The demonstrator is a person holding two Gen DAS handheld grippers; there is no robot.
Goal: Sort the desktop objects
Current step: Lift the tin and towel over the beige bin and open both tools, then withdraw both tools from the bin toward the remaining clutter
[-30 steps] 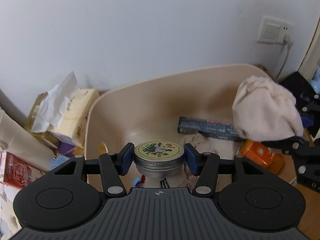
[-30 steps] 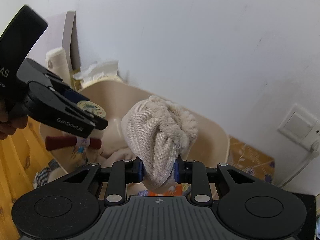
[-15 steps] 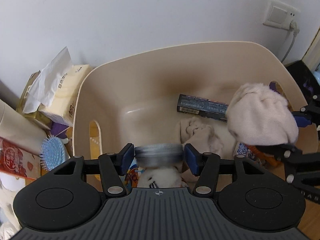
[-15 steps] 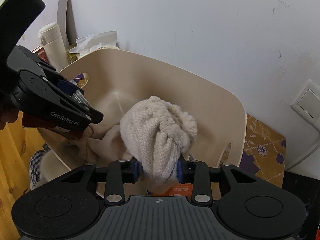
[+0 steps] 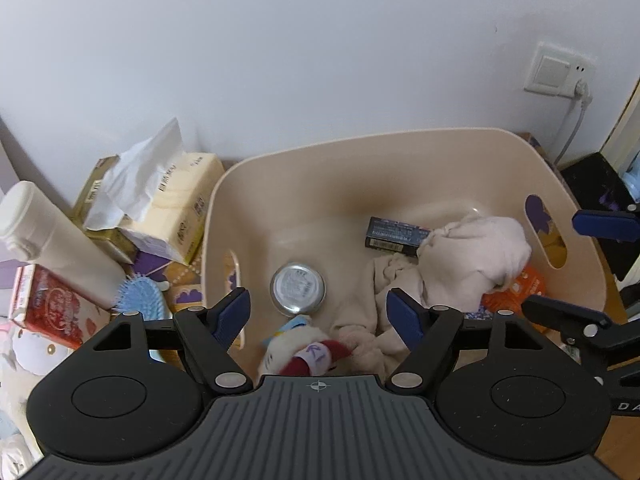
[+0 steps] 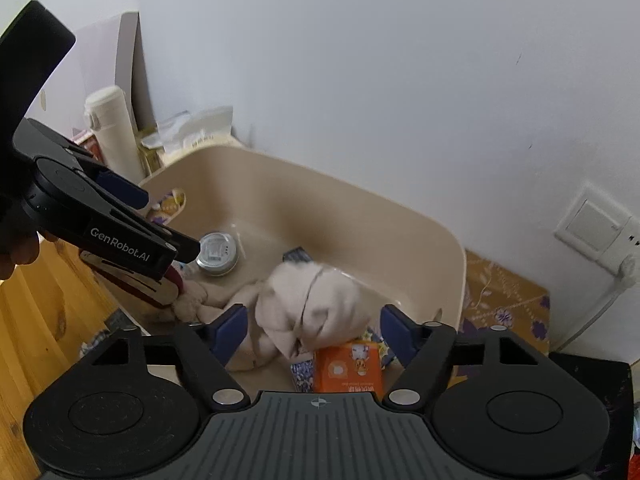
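left gripper (image 5: 318, 314) | black body | blue pads | silver screws | "GenRobot.AI" marking

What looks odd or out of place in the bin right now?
The tin lies in the bin with its plain metal side up, so it seems upside down. The cloth bundle slumps over the dark box and the orange pack. Both grippers, left and right, are open and empty.

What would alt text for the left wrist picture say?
An open tool hangs over a beige tub holding a round tin, a cloth bundle, a dark box and a plush toy. Tissues sit left of it.
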